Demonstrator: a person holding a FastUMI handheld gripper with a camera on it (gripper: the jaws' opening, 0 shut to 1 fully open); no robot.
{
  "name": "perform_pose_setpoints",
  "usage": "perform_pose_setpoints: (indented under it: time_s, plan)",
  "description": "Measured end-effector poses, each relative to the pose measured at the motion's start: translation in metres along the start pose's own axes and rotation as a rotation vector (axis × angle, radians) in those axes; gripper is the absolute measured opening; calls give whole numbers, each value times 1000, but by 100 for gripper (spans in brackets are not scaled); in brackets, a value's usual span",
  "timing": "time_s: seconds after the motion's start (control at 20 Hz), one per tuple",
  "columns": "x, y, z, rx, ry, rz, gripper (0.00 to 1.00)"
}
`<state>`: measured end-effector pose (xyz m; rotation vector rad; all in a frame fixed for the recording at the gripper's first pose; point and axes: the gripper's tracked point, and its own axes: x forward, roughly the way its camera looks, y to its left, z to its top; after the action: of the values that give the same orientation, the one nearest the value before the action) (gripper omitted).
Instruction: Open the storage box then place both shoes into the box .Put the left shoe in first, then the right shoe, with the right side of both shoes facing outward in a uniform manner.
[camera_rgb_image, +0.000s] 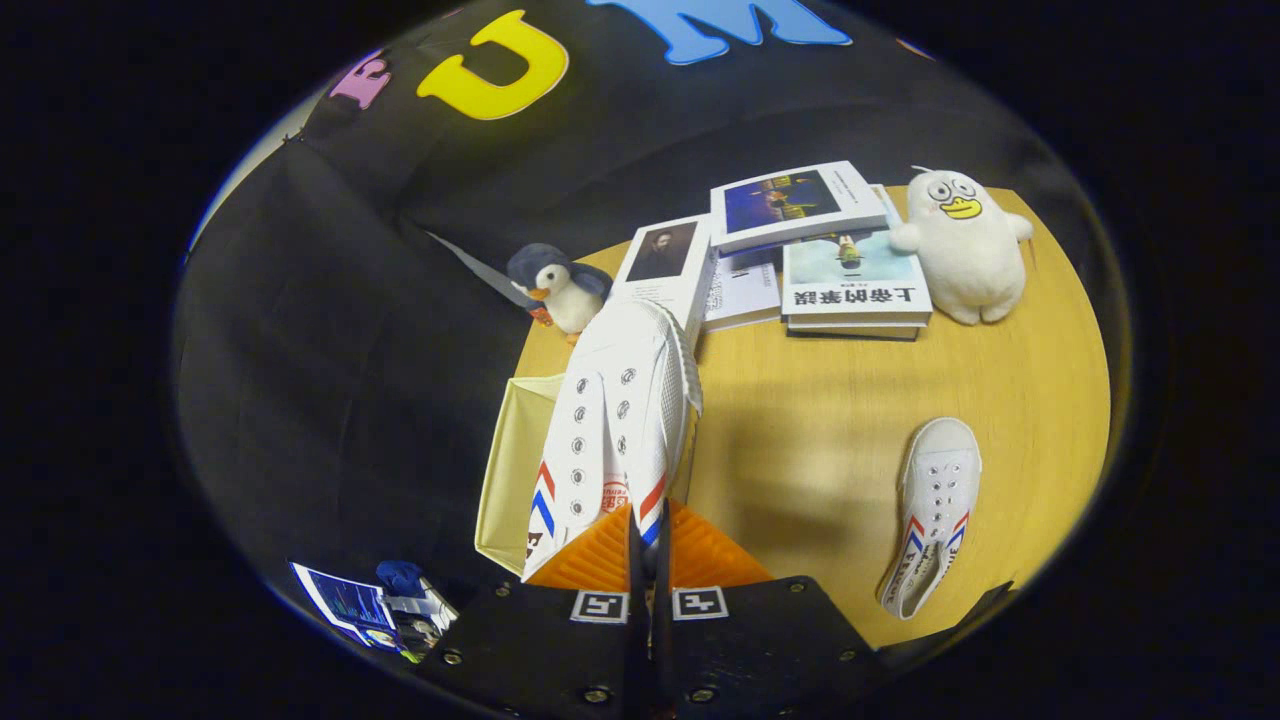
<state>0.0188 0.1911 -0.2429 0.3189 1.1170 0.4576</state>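
A white canvas shoe (620, 420) with red and blue stripes hangs off the table, toe pointing away, its heel rim pinched between my fingers. My gripper (648, 545) is shut on it. The shoe hovers over the open cream storage box (510, 470), which stands at the table's left edge just left of the fingers. The second white shoe (935, 510) lies flat on the wooden table (850, 420) to the right of the fingers, toe pointing away.
Beyond the held shoe lie several stacked books (800, 255). A penguin plush (560, 285) stands left of them and a white duck plush (965, 250) right of them. A screen (350, 605) sits low at the left, off the table.
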Motion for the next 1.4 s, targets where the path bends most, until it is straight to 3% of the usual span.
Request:
perform_pose_setpoints:
  time_s: [0.3,0.6,0.95,1.4]
  plan:
    - [31,65,-6,-94,69,64,2]
    - [76,101,-20,-154,155,66,2]
    - [118,109,-37,-200,230,2,2]
    - [137,113,-55,-235,277,-45,2]
